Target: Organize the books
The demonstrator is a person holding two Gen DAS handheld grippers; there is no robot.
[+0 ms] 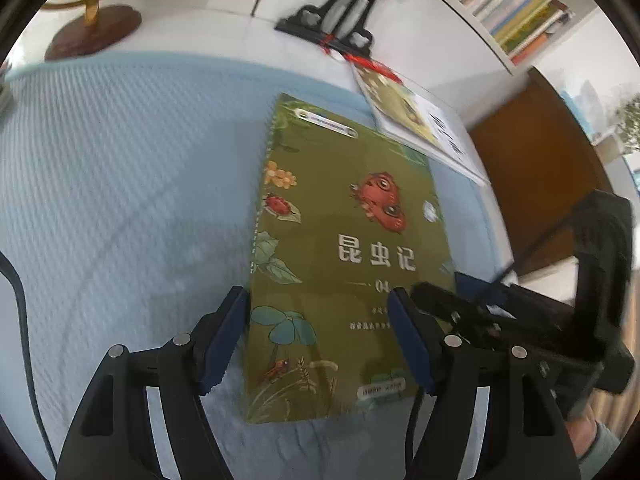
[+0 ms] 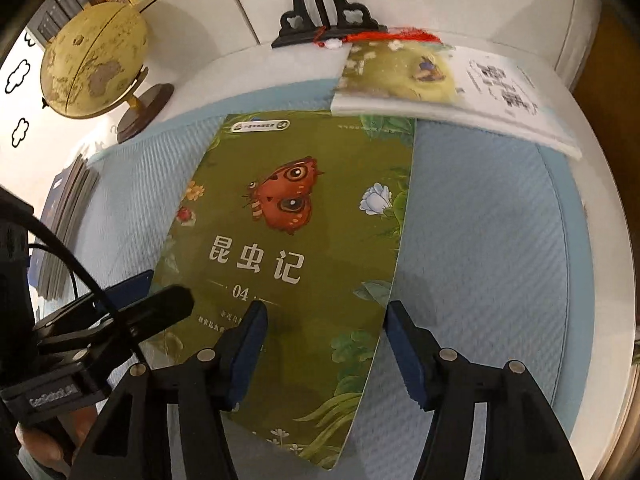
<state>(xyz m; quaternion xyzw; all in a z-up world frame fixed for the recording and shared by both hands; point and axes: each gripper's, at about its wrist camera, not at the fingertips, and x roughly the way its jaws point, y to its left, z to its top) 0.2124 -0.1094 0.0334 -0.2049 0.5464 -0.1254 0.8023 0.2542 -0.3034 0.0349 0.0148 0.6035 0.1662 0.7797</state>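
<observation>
A green book (image 1: pixel 340 248) with a red butterfly on its cover lies flat on a light blue mat (image 1: pixel 120 180). My left gripper (image 1: pixel 318 336) stands open over the book's near left part, with one blue pad beside the spine and the other above the cover. From the right wrist view, my right gripper (image 2: pixel 326 344) is open over the same green book (image 2: pixel 296 216): one pad sits above the cover, the other just outside the right edge. Each gripper shows in the other's view, the right gripper (image 1: pixel 480 304) and the left gripper (image 2: pixel 152 304). Neither pair of pads presses on the book.
A second book (image 2: pixel 440 80) lies beyond the green one, half on the mat, with a red tassel (image 2: pixel 400 34) on it. A black stand (image 2: pixel 320 20) and a globe (image 2: pixel 92 60) sit at the back. Grey booklets (image 2: pixel 68 216) are stacked at the left. Shelved books (image 1: pixel 516 8) fill the upper right.
</observation>
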